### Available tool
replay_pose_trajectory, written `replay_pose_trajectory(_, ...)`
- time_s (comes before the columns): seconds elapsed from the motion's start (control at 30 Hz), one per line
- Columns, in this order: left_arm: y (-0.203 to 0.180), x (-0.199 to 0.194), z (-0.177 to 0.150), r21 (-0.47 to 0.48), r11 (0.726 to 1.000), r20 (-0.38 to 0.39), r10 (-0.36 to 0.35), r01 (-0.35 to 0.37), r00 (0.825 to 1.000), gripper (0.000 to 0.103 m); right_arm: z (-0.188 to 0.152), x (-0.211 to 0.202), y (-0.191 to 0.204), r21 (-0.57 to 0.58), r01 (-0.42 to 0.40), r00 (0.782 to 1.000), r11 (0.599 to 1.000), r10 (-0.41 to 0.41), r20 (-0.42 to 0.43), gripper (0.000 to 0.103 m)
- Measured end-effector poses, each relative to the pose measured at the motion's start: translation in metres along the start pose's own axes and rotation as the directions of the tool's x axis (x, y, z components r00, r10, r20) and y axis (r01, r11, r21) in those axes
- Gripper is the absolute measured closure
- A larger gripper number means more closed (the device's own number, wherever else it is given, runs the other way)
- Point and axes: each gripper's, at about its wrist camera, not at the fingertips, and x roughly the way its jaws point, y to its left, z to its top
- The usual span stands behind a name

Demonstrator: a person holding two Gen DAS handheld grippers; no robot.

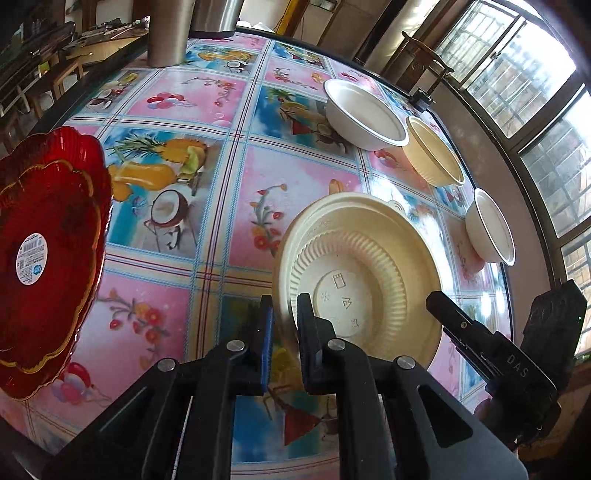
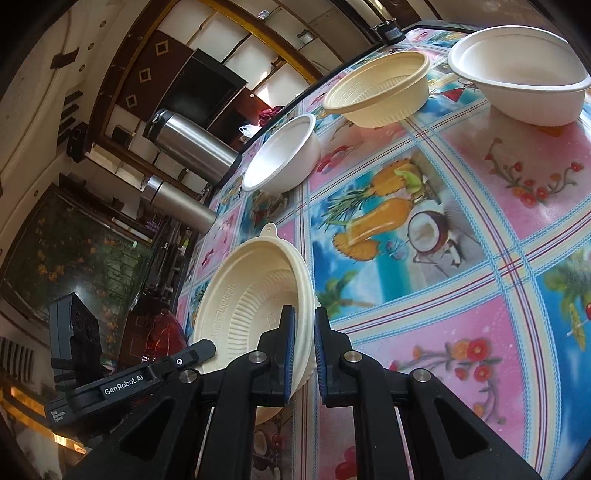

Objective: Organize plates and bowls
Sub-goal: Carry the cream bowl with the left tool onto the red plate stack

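A cream ribbed plastic bowl [image 1: 362, 273] is held tilted above the patterned table [image 1: 184, 96]. My left gripper [image 1: 285, 325] is shut on its near rim. My right gripper [image 2: 303, 334] is shut on the opposite rim of the same bowl [image 2: 251, 295]; that gripper shows at the right in the left wrist view [image 1: 476, 332]. Three bowls stand on the table: a white one [image 1: 364, 114], a cream one [image 1: 434, 155] and a smaller white one [image 1: 491, 225]. In the right wrist view they are the white [image 2: 524, 74], cream [image 2: 376, 88] and white [image 2: 284, 155] bowls. Stacked red scalloped plates [image 1: 48, 254] lie at the left.
Two steel flasks [image 1: 170, 33] stand at the table's far edge, also seen in the right wrist view [image 2: 192, 147]. A small dark object [image 1: 421, 98] sits by the far right edge. A wooden chair [image 1: 424, 62] and windows lie beyond the table.
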Motion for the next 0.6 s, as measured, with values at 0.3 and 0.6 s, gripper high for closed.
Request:
replay_pose_trajectory(0.3, 0.014, -0.022, -0.041, 0.044, 0.999, 0.028, 0.01, -0.011, 1.0, 0.091, -0.033, -0.01, 0.017, -0.02, -0.009, 0.997, 1.0, 0.007, -0.079, 0.092)
replay_pose_trajectory(0.6, 0.034, -0.051, -0.061, 0.042, 0.998, 0.013, -0.047, 0.047, 0.999, 0.09, -0.06, -0.046, 0.048, -0.104, -0.011, 0.995, 0.995, 0.001, -0.102, 0.093)
